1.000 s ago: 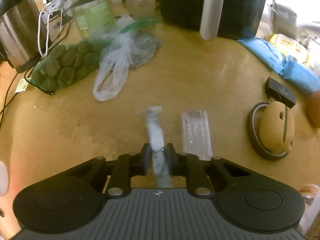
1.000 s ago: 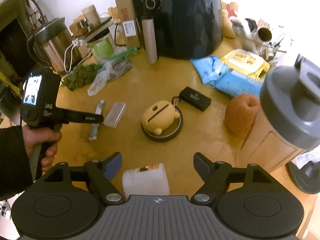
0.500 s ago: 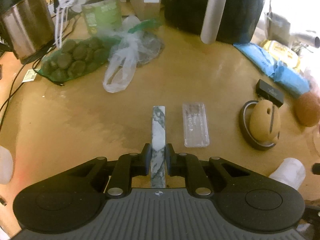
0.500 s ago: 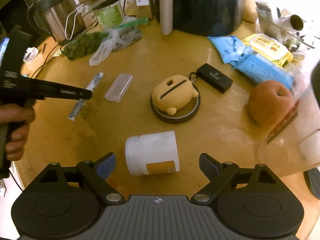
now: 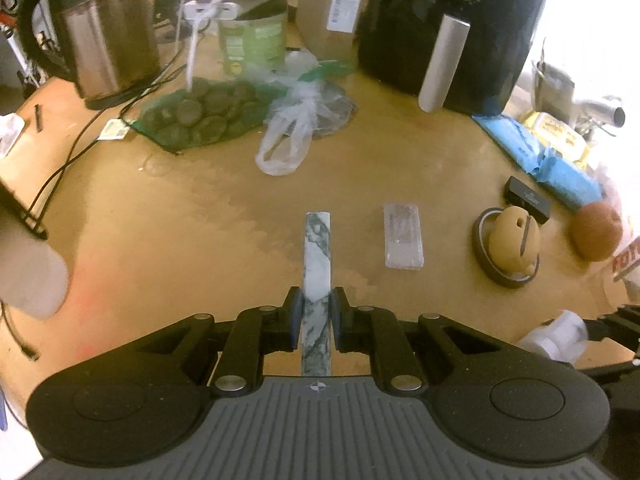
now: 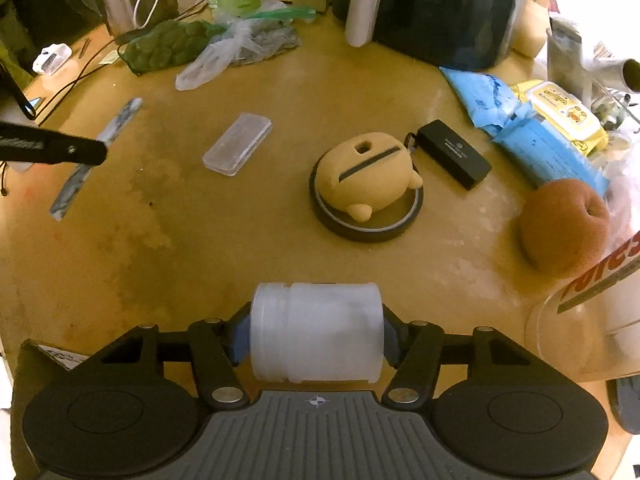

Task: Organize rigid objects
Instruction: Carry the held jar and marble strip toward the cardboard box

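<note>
Between the fingers of the left gripper [image 5: 316,312], a slim marbled white-and-grey bar [image 5: 317,264] is clamped lengthwise and held clear above the tan table [image 5: 200,216]. A translucent white jar [image 6: 316,332], lying on its side at the table's near edge, is spanned by the right gripper [image 6: 316,338], whose jaws are closing onto its two ends.

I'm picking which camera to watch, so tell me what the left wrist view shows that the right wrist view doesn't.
Only the left wrist view shows the left gripper clamping the marbled bar end-on. Only the right wrist view shows the right gripper closing on the white jar lying sideways between its jaws. Both show the clear case, the yellow duck-shaped holder and the black air fryer.
</note>
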### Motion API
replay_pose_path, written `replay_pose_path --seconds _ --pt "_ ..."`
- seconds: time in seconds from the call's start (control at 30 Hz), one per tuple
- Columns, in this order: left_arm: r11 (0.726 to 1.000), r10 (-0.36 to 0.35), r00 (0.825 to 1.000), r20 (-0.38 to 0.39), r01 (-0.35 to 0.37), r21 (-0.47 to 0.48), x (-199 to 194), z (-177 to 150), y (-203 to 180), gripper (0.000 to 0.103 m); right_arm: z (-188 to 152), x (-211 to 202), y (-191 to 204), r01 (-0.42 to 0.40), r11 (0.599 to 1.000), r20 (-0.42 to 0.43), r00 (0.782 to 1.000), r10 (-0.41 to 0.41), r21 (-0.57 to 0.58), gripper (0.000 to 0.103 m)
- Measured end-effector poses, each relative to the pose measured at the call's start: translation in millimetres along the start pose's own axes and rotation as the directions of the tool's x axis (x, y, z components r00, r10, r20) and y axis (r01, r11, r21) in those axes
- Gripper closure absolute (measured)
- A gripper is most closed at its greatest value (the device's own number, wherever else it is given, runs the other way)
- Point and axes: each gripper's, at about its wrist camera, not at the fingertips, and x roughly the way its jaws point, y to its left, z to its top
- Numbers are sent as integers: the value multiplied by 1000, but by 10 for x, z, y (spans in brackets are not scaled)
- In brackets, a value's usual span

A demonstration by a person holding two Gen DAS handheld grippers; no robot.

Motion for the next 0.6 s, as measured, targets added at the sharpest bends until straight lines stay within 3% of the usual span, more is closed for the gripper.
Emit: replay_pose_path --seconds 0.3,0.6 --pt "998 -17 1000 19 18 -65 -284 -138 105 87 -8 -232 -39 -39 999 63 997 38 15 39" --pt "997 -34 998 48 37 -67 -557 -211 -39 87 -74 -587 -152 -76 997 142 987 71 31 39"
